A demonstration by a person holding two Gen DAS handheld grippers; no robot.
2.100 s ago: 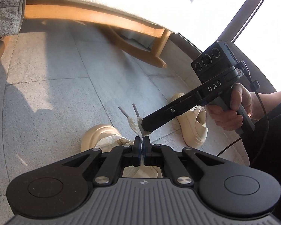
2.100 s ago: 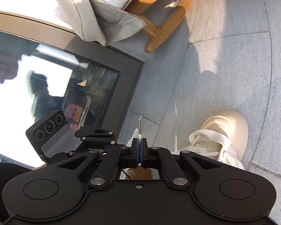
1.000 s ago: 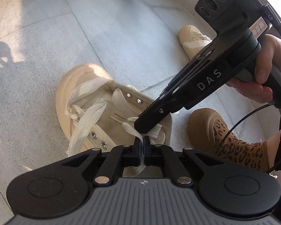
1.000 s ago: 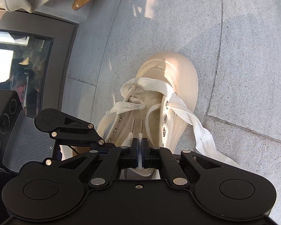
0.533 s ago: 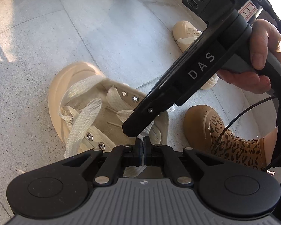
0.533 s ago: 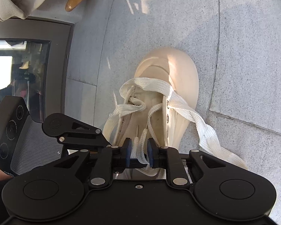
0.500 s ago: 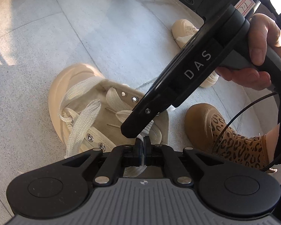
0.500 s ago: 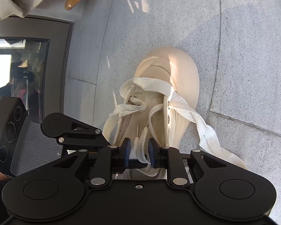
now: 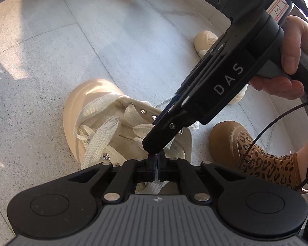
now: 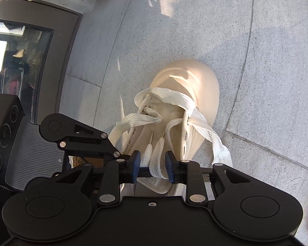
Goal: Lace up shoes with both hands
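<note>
Your left tool (image 9: 156, 162) was clamped on the lace (image 10: 156, 160), the shoe (image 9: 96, 123) at its 11 o'clock on the floor (image 9: 51, 51). Your right tool (image 10: 152, 166) stood apart, lace loose between its pads, the shoe at its 12 o'clock.

The shoe (image 10: 186, 94) is set on the floor (image 10: 256, 41), toe pointed away. The second shoe (image 9: 205, 39) is placed beyond it, and a slippered foot (image 9: 246, 145) just to its right.
</note>
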